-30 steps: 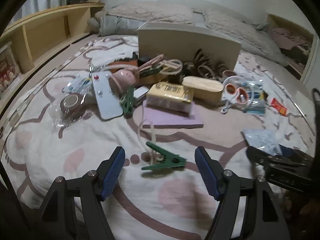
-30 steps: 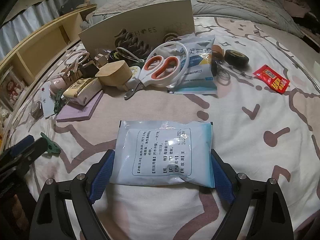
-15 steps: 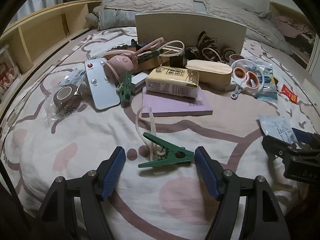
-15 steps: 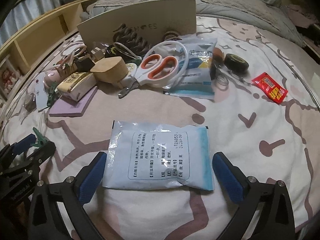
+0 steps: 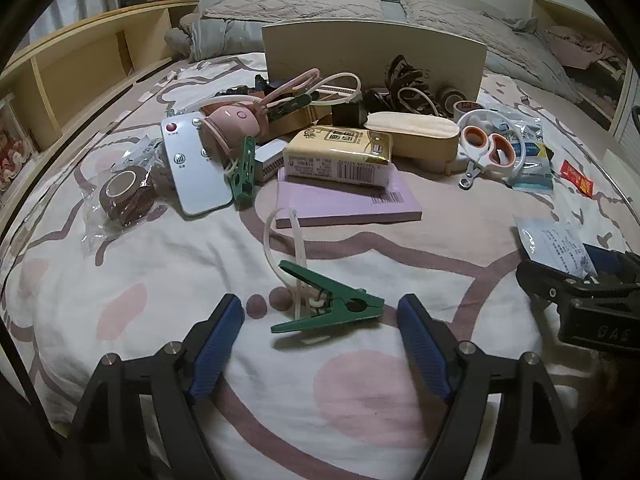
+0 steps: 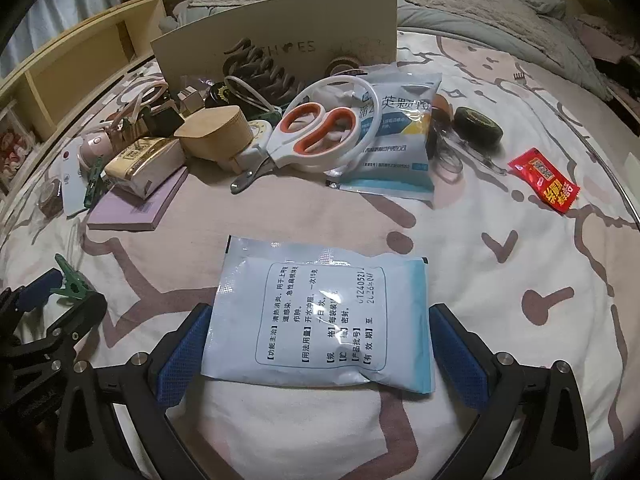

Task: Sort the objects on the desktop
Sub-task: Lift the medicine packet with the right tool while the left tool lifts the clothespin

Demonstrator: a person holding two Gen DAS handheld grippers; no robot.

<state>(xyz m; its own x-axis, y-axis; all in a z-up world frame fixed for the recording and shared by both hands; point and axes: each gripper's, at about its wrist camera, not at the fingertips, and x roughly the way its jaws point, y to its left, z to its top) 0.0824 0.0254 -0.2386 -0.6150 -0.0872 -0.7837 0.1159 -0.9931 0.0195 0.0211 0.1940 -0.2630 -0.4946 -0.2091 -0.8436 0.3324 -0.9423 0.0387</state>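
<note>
Flanking a green clothes peg [image 5: 328, 309] at the bottom centre of the left wrist view, the left gripper [image 5: 320, 344] had its blue fingers [image 5: 216, 344] spreading wider, with clear bedcover showing on either side of the peg, so nothing was held. In the right wrist view the right gripper [image 6: 316, 356] stood fully spread around a pale blue sachet [image 6: 320, 316] printed with a text panel; its fingers [image 6: 460, 360] sat just beside the sachet's edges without visibly squeezing it, and the sachet lay flat on the bed [image 6: 520, 240]. Beyond these two items, the heap in the upper middle of both frames looked untouched: orange-handled scissors [image 6: 316, 136] over another blue packet [image 6: 400, 132], a wooden box [image 6: 216, 132], a tissue pack [image 5: 340, 156] on a purple notebook [image 5: 348, 200], a white remote [image 5: 192, 168], a second green peg [image 5: 244, 172] and a bagged brown tape roll [image 5: 126, 192]. A red snack packet [image 6: 544, 180] lay apart at the right. Sorting seemed barely begun, with only the peg and sachet set apart from the heap, and no sorted groups could be seen.
</note>
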